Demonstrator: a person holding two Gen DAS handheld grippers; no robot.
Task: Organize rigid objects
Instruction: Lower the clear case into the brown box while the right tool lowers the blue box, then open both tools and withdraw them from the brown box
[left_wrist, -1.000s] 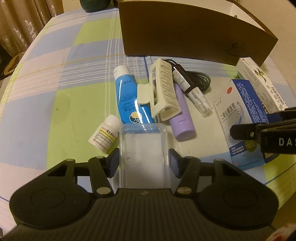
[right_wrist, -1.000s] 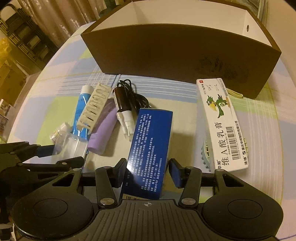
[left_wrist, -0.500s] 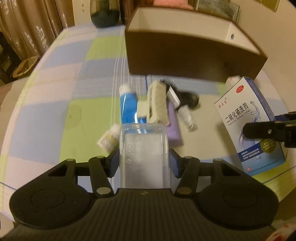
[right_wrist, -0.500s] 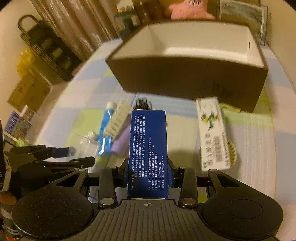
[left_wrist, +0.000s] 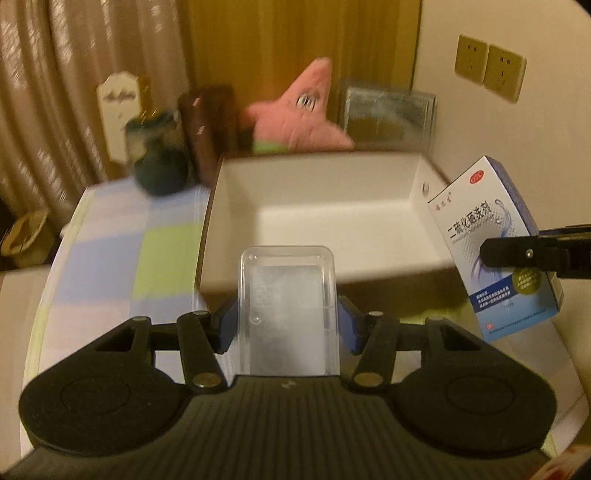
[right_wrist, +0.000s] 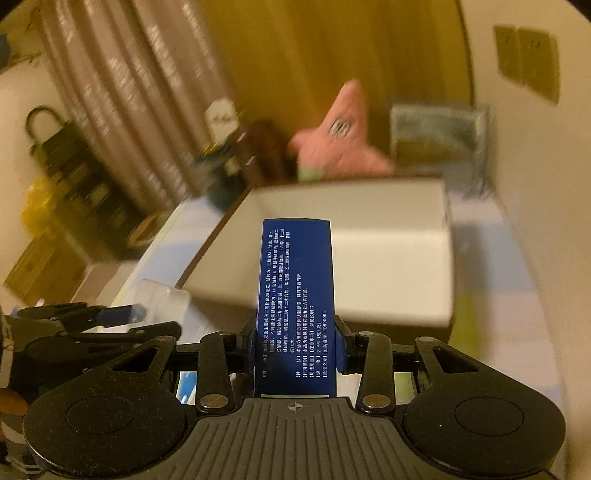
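Left wrist view: left gripper (left_wrist: 287, 325), jaws clamped on a clear case (left_wrist: 288, 306), both blue pads pressed to its sides, case held lengthwise in front of the bin (left_wrist: 321, 210). Bin: open, brown outside, white inside, on a checked tablecloth (left_wrist: 162, 251). Right of the bin, a blue-and-white carton (left_wrist: 495, 236), tilted, pinched by the right gripper's finger (left_wrist: 517, 254). Behind the bin: pink plush (left_wrist: 299, 114), dark jar (left_wrist: 159, 158), framed picture (left_wrist: 388, 118).

Right wrist view: right gripper (right_wrist: 295, 347), jaws narrow, gripping the carton (right_wrist: 295, 302) by its sides, dark printed face up, its far end over the bin's (right_wrist: 388, 240) near wall. Left of the bin, the left gripper (right_wrist: 110, 325) with the case (right_wrist: 162, 302).
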